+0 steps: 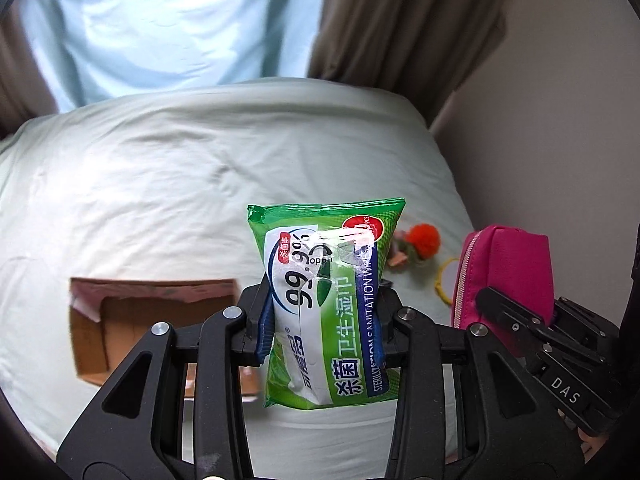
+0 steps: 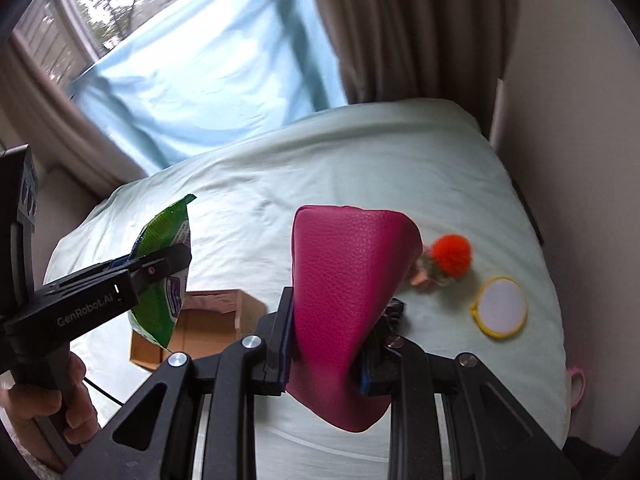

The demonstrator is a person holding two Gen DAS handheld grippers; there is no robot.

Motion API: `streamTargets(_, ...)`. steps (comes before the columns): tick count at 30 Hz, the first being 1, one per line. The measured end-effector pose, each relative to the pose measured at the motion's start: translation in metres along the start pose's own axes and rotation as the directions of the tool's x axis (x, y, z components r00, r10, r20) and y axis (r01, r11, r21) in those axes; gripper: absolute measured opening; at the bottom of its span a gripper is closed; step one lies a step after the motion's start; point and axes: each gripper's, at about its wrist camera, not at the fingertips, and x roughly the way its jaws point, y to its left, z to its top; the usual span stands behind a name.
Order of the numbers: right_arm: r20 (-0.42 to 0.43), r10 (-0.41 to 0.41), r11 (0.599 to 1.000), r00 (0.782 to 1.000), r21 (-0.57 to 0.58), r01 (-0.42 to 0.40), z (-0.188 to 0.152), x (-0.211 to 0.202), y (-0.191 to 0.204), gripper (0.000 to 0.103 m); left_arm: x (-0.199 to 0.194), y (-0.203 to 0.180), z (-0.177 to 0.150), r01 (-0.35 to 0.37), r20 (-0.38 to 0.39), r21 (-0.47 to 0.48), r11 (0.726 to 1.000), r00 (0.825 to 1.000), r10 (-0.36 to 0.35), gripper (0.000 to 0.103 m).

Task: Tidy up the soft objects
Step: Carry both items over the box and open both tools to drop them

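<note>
Indoors, pale green bed [image 2: 360,160], possibly window curtains [image 2: 400,28]

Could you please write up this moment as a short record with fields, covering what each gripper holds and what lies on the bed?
surface: bed with pale green cover
left gripper: shut on green wipes pack, lifted above the bed
right gripper: shut on pink pouch, lifted above the bed
box: open cardboard, on the bed, below the wipes pack
loose on bed: orange pompom, round yellow-rimmed mirror
backdrop: curtain, window
</note>
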Motion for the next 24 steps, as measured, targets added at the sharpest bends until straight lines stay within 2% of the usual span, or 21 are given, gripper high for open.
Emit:
streamTargets(6, -0.034, 0.062, 0.993, 0.997, -0.099, -0.065, 0.001, 0.021, 0.08, 0.023, -0.039, 0.08, -0.02, -0.074, 0.008, -0.08, 0.994, 0.997, 0.075, 0.033)
streamTargets(11, -0.091, 0.096, 0.985, 0.991, -0.133, -0.108, -0.006, 0.058, 0.145, 0.023, -0.043, 0.153, -0.039, -0.127, -0.031, -0.119, 0.985, 0.992, 0.124, 0.033)
streamTargets(17, -0.184, 0.092, 0.985, 0.979, -0.124, -0.116, -0.031, 0.107, 0.199, 0.023, -0.008, 0.229, -0.061, -0.141, -0.107, -0.116, 0.983, 0.986, 0.129, 0.033)
streamTargets(24, -0.294, 0.044, 0.994, 0.955, -0.084, -0.072, -0.056, 0.179, 0.216, 0.023, 0.063, 0.287, -0.09, -0.134, -0.238, -0.052, 0.99, 0.964, 0.118, 0.033)
